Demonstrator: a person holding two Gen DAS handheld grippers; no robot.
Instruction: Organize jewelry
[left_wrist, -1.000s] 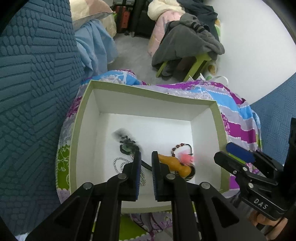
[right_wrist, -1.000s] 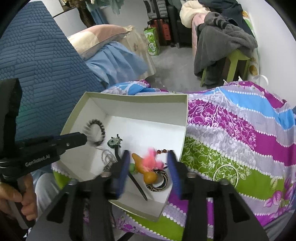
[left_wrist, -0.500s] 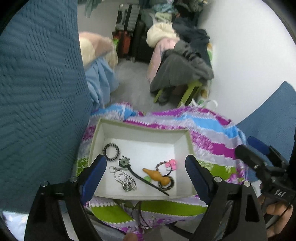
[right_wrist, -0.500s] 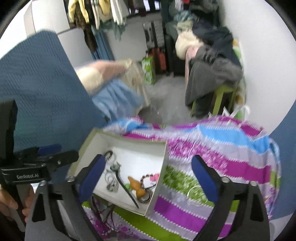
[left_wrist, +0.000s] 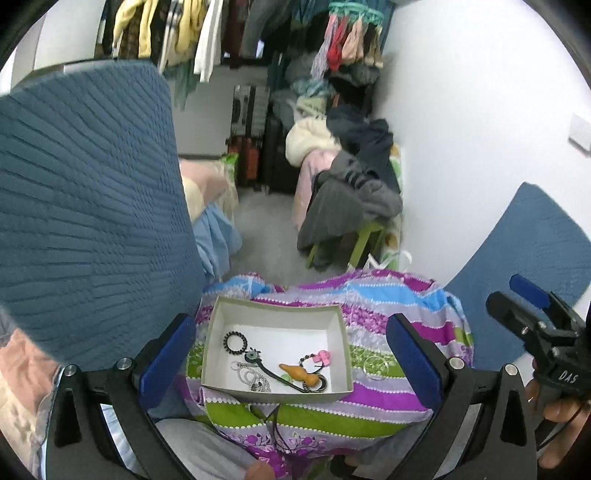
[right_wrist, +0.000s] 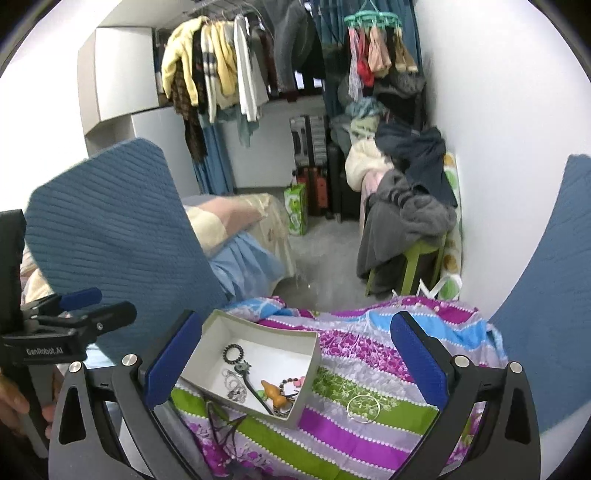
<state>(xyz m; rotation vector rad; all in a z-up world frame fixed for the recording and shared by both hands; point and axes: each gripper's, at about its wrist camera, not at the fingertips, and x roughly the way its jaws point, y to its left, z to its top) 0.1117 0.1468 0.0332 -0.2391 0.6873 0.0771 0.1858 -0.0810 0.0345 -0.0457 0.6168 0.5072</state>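
A white box (left_wrist: 277, 319) with a pale green rim sits on a striped, flowered cloth (left_wrist: 391, 317). In it lie a black coil ring (left_wrist: 235, 339), a silver chain (left_wrist: 255, 378), a dark hair stick (left_wrist: 275, 374), an orange piece (left_wrist: 301, 373) and a beaded loop with a pink charm (left_wrist: 319, 356). A thin silver bangle (left_wrist: 375, 365) lies on the cloth to the right of the box. My left gripper (left_wrist: 290, 354) hangs well above the box, its jaws opening with nothing between them. My right gripper (right_wrist: 295, 358) is also high over the box (right_wrist: 308, 384), jaws opening and empty, with the bangle (right_wrist: 364, 408) below it.
A black cord (right_wrist: 221, 417) lies on the cloth in front of the box. Blue quilted cushions stand at the left (left_wrist: 81, 206) and the right (left_wrist: 535, 240). Beyond the cloth are bare floor, a green stool piled with clothes (left_wrist: 351, 206), suitcases and a rack of hanging clothes (right_wrist: 221, 74).
Both grippers have risen and drawn back from inside the box, and their jaws have spread from nearly shut to wide. The jewelry stays in the box.
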